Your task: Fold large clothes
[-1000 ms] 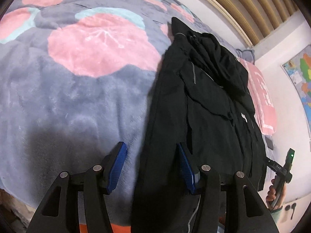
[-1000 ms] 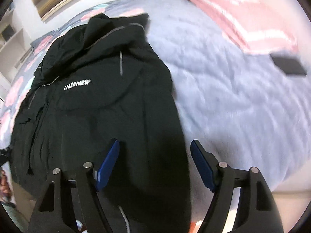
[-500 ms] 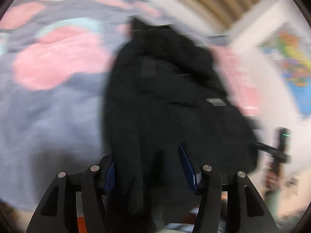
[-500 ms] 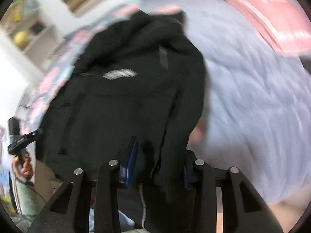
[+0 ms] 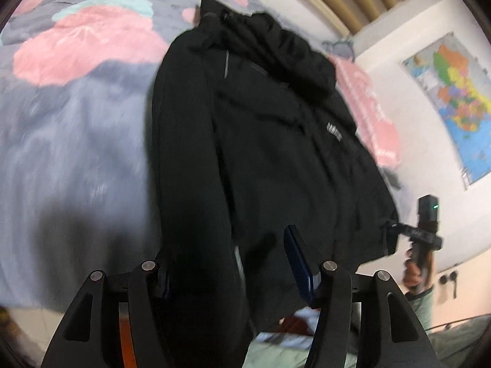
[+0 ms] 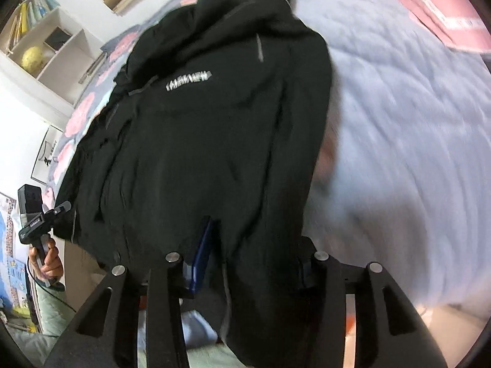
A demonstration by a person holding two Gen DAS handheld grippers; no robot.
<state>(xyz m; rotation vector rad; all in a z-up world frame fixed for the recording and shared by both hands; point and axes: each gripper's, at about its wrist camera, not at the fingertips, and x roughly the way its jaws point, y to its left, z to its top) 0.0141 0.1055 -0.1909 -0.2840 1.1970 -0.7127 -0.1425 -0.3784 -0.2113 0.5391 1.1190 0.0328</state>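
Observation:
A large black jacket point(image 5: 276, 141) with a hood and a small white chest logo lies on the bed, its hem lifted off the near edge. It also shows in the right wrist view point(image 6: 214, 141). My left gripper point(image 5: 230, 260) is shut on the jacket's hem at its left bottom corner; cloth covers the left pad. My right gripper point(image 6: 254, 254) is shut on the hem at the right bottom corner; cloth covers the right pad. Each gripper shows in the other's view, held in a hand, at the far hem corner.
A grey fleece blanket point(image 5: 76, 141) with pink blobs covers the bed. A pink pillow point(image 6: 445, 9) lies at the head. A white shelf point(image 6: 46, 49) stands against one wall and a map point(image 5: 454, 98) hangs on another. Floor clutter lies below the bed edge.
Both grippers were open over the hem one second ago. They have closed on the hem corners and lifted the jacket's bottom edge up off the bed.

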